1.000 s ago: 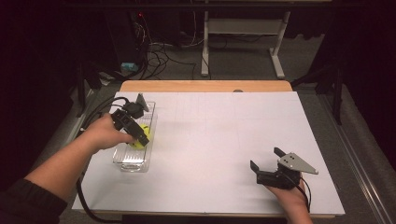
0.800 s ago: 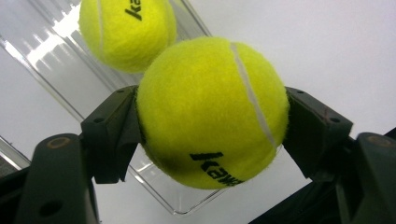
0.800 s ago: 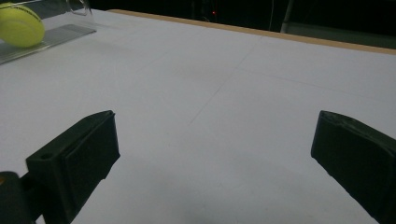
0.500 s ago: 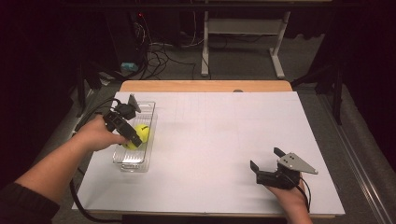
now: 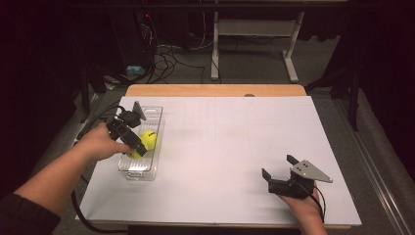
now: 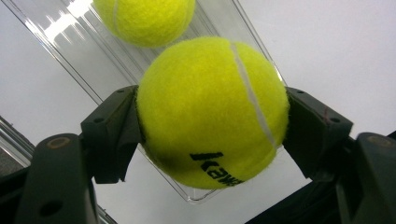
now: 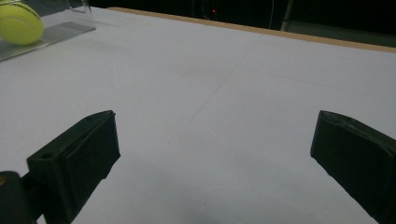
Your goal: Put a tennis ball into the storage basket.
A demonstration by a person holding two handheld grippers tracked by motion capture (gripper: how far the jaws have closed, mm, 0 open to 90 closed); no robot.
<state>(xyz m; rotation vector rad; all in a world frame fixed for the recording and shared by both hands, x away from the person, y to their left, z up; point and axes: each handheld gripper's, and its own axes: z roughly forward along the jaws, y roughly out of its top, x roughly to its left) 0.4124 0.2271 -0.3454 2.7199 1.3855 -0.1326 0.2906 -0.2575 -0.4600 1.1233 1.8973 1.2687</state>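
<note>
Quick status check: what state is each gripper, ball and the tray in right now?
Left gripper: shut on the held ball.
Held ball: clamped, above the tray.
Second ball: loose in the tray.
Tray: upright on the table.
Right gripper: open, nothing between its jaws.

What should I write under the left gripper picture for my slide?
Left gripper clamps a yellow tennis ball above a clear tray holding a second ball.
</note>
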